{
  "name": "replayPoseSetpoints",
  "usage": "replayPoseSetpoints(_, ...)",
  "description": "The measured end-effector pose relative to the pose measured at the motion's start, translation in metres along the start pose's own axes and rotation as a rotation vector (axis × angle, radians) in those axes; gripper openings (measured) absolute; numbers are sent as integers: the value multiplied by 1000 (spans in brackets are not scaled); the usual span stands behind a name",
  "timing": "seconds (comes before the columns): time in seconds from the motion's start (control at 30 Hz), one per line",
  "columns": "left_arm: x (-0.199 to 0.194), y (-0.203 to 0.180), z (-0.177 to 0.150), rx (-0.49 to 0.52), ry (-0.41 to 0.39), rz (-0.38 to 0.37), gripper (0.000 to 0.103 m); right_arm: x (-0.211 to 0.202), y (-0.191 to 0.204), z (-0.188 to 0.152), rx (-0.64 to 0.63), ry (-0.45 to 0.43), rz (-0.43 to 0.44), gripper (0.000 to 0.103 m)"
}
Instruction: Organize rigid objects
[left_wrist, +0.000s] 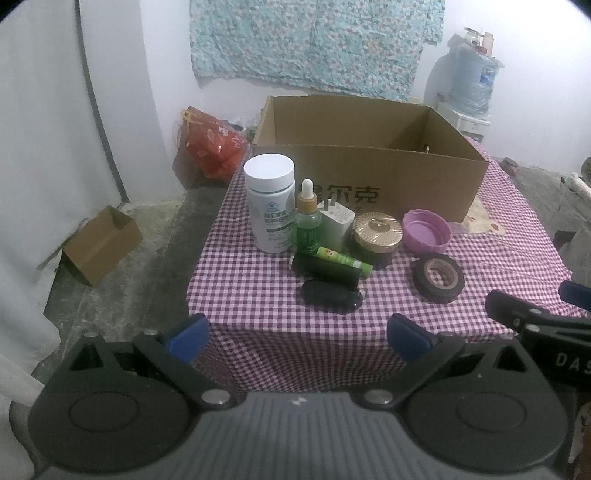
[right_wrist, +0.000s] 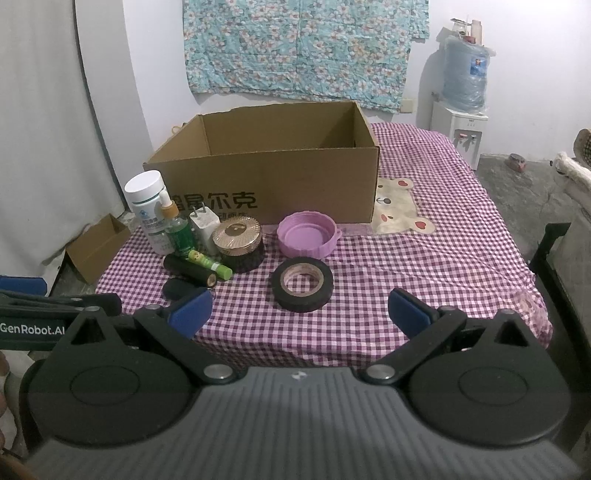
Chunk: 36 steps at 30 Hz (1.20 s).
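Both grippers hover at the near edge of a checked-cloth table (right_wrist: 424, 258), jaws spread wide, nothing held: left gripper (left_wrist: 297, 338), right gripper (right_wrist: 299, 314). An open cardboard box (right_wrist: 280, 177) sits at the back w/ clutter in front: white pill bottle (left_wrist: 269, 203), green dropper bottle (left_wrist: 307, 221), white charger (left_wrist: 336, 218), gold-lid jar (left_wrist: 376, 234), purple lid (right_wrist: 307, 238), black tape roll (right_wrist: 303, 282), black tube (left_wrist: 325, 269) w/ a green stick (left_wrist: 343, 256) lying on it, and a black fob (left_wrist: 328, 293).
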<state>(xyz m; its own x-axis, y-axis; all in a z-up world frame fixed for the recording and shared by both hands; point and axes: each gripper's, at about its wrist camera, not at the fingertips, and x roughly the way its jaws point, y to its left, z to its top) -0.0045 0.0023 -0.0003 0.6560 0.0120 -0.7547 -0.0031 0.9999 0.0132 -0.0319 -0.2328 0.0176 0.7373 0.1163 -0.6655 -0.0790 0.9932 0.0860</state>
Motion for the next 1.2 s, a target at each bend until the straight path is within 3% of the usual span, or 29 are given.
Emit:
replayPoseSetpoints(0.33, 19, -2, 7, 0, 15, -53, 103, 19, -6, 3, 12, 26, -5, 102)
replayPoseSetpoints(0.63, 42, -12, 19, 35, 30, -215, 103, 40, -29, 10, 24, 18, 9, 102)
replayPoseSetpoints(0.73, 52, -12, 21, 27, 34, -227, 103, 47, -37, 13, 39, 7, 57, 102)
replayPoseSetpoints(0.93, 77, -9, 18, 70, 60, -127, 102, 76, -35, 23, 72, 57, 239, 101)
replayPoseSetpoints(1.0, 84, -4, 17, 72, 68, -127, 99, 91, -32, 28, 92, 92, 292, 96)
replayPoseSetpoints(1.13, 96, -3, 15, 99, 75, -126, 91, 124, -22, 33, 150, 178, 399, 75)
replayPoseSetpoints(1.2, 102, -5, 13, 118, 84, -126, 81, 137, -15, 32, 170, 220, 439, 68)
